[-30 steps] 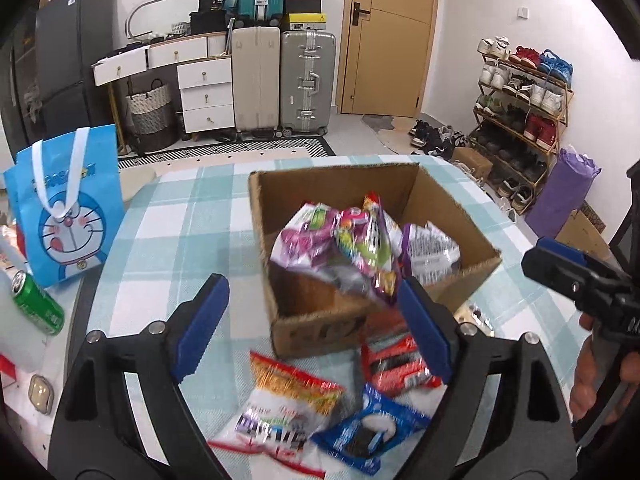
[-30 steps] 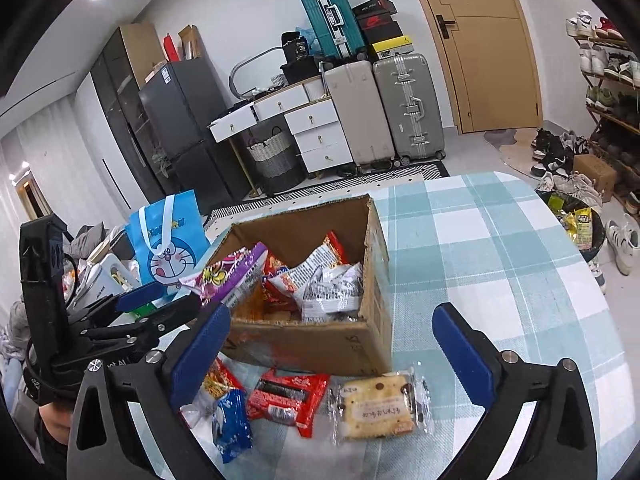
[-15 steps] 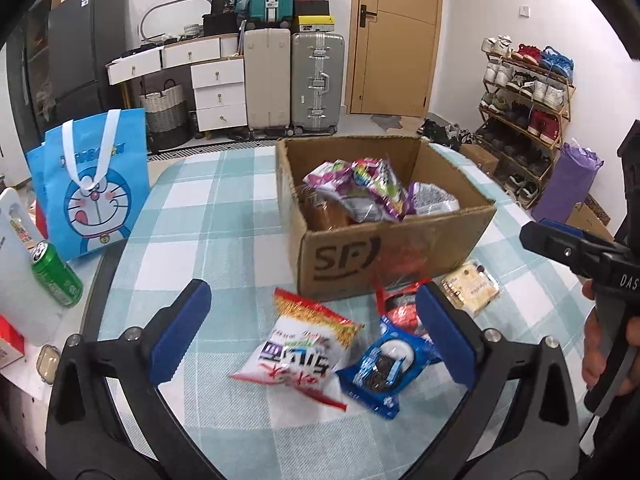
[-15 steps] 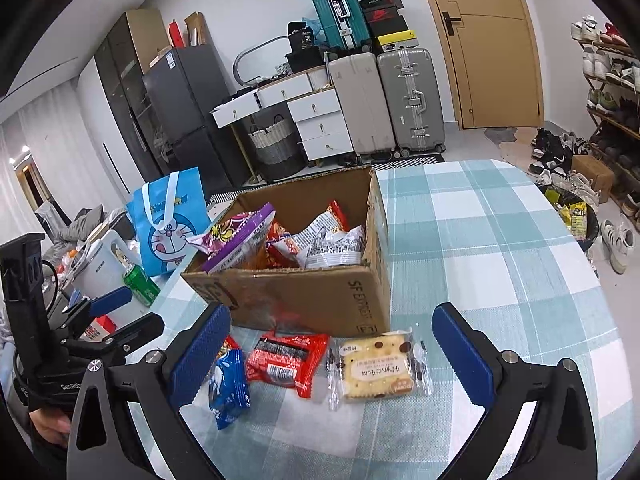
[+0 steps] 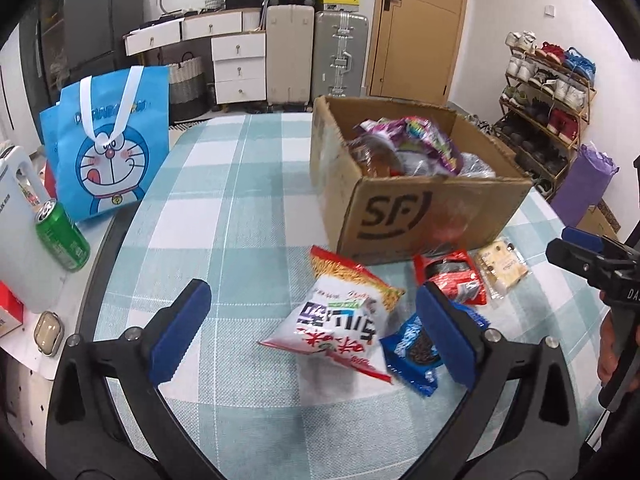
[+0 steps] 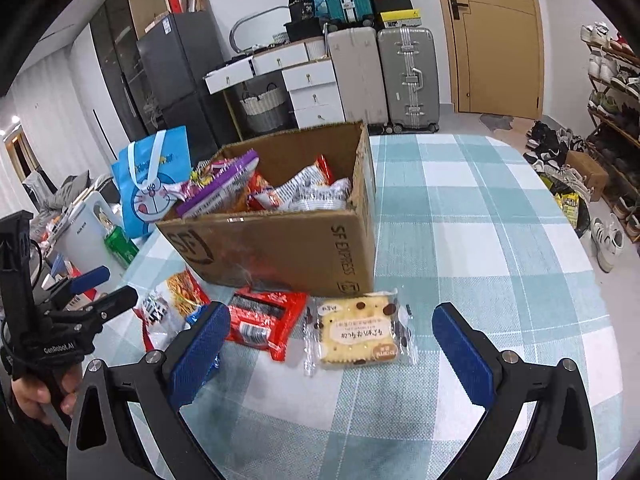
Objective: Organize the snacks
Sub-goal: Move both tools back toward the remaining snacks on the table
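Note:
A cardboard SF box (image 5: 432, 208) (image 6: 304, 248) holds several snack packs, a purple one (image 6: 220, 188) on top. In front of it on the checked tablecloth lie a white and orange noodle bag (image 5: 340, 316) (image 6: 168, 304), a blue cookie pack (image 5: 416, 352), a red pack (image 5: 456, 280) (image 6: 264, 320) and a clear biscuit pack (image 5: 502, 268) (image 6: 358, 330). My left gripper (image 5: 312, 336) is open and empty, just above the noodle bag. My right gripper (image 6: 328, 352) is open and empty, over the biscuit pack.
A blue Doraemon bag (image 5: 108, 148), a green can (image 5: 62, 238) and a white jug (image 6: 86, 232) stand off the table's left edge. Suitcases (image 5: 316, 56), drawers and a shoe rack (image 5: 548, 92) line the room behind.
My left gripper has pulled back and down from over the box to the loose packs in front of it. My right gripper has come a little closer to the biscuit pack.

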`<action>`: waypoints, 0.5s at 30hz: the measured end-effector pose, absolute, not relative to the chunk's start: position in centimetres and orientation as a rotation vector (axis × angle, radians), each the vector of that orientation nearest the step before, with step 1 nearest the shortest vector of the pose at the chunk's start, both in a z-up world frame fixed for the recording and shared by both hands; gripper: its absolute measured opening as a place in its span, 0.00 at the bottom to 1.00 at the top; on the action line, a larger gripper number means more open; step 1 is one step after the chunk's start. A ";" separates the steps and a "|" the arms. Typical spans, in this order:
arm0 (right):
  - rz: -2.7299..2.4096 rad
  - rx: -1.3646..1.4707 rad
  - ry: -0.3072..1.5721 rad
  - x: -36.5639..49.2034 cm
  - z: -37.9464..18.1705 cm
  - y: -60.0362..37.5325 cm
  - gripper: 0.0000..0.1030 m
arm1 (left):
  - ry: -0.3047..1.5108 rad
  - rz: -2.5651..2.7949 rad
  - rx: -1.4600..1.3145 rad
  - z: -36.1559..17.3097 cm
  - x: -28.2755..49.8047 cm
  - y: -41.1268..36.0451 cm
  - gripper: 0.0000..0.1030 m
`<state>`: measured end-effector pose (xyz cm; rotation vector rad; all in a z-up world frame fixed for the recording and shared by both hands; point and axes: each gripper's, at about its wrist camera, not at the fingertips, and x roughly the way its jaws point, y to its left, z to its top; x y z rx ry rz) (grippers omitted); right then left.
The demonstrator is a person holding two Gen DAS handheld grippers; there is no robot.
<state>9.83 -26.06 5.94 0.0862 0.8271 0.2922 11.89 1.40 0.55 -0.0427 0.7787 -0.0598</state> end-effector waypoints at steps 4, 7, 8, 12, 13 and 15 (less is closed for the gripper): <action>0.288 0.084 0.858 10.2 4.6 -26.0 0.99 | 0.810 -0.063 -0.036 -0.7 12.5 1.5 0.99; 0.282 0.081 0.881 10.4 3.8 -26.1 0.99 | 0.831 -0.066 -0.030 -1.5 12.8 1.5 0.99; 0.282 0.079 0.885 10.4 3.7 -26.1 0.99 | 0.837 -0.071 -0.032 -1.8 12.9 1.4 0.99; 0.265 0.066 0.908 10.8 2.8 -26.3 0.99 | 0.860 -0.072 -0.037 -2.6 13.4 1.4 0.99; 0.261 0.065 0.915 10.9 2.6 -26.4 0.99 | 0.864 -0.072 -0.038 -2.8 13.5 1.4 0.99; 0.256 0.063 0.937 11.2 1.9 -26.5 0.99 | 0.870 -0.070 -0.040 -3.1 13.7 1.5 0.99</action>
